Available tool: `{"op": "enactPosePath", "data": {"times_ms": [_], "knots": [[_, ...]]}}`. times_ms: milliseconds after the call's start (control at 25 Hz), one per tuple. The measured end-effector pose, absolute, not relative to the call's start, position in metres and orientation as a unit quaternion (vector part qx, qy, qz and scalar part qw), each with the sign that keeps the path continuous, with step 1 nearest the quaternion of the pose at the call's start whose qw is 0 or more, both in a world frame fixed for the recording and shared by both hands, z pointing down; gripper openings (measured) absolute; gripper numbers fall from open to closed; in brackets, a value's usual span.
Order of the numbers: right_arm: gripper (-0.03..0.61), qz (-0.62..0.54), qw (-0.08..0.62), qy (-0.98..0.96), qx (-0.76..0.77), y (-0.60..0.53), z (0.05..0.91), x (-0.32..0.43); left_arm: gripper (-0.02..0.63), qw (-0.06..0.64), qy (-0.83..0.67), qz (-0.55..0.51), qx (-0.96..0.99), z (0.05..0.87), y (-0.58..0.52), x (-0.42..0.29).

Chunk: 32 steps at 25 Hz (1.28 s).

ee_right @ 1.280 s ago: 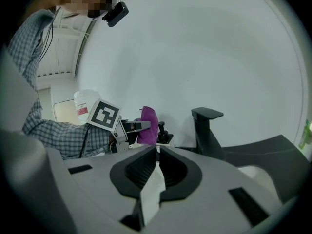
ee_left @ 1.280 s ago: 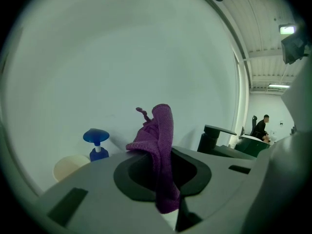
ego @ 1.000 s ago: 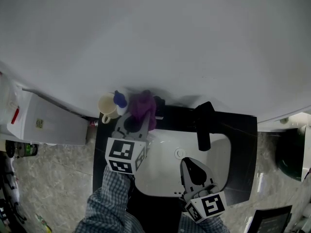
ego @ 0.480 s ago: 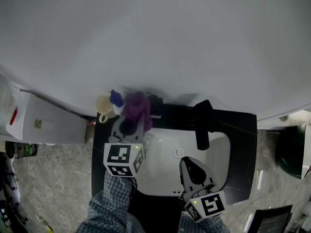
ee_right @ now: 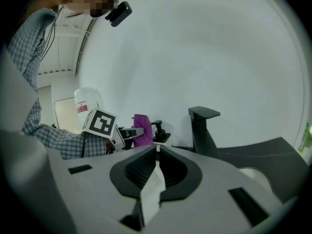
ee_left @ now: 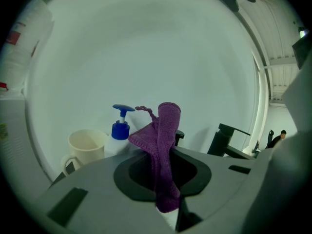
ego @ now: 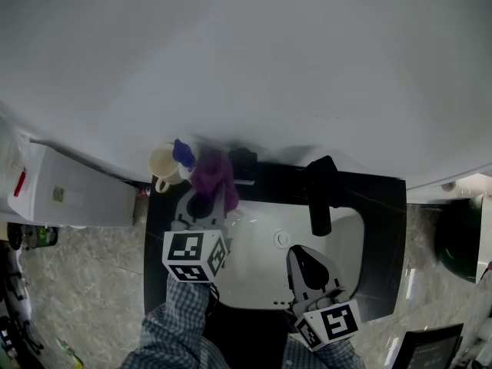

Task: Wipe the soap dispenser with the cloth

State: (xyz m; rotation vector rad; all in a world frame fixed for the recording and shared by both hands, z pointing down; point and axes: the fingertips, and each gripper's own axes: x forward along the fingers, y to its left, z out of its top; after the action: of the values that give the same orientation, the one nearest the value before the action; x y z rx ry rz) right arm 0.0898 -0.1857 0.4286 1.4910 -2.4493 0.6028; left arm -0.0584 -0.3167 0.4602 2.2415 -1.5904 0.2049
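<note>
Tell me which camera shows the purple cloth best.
The left gripper view: the purple cloth fills the centre, pinched in the left tongs. The head view shows the purple cloth small, from above; the right gripper view shows only a distant patch.

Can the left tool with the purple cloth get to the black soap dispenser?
Probably yes. The left tool, shut on the cloth, is close beside the black soap dispenser, with nothing between them; the blue pump bottle and mug stand on its other side.
</note>
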Motion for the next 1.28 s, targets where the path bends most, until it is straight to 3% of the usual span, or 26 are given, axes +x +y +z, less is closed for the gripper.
{"op": "enactPosePath", "data": {"times_ms": [720,1280], "knots": [[0.031,0.202,0.107,-0.821,0.524,-0.181,0.433,0.103,0.063,0.218,-0.568,0.114,0.786,0.505,-0.31,-0.062],[0.031,0.158,0.119,-0.834,0.515,-0.178,0.411,0.096,0.063,0.093,-0.524,0.072,0.843,0.398,-0.29,-0.029]]}}
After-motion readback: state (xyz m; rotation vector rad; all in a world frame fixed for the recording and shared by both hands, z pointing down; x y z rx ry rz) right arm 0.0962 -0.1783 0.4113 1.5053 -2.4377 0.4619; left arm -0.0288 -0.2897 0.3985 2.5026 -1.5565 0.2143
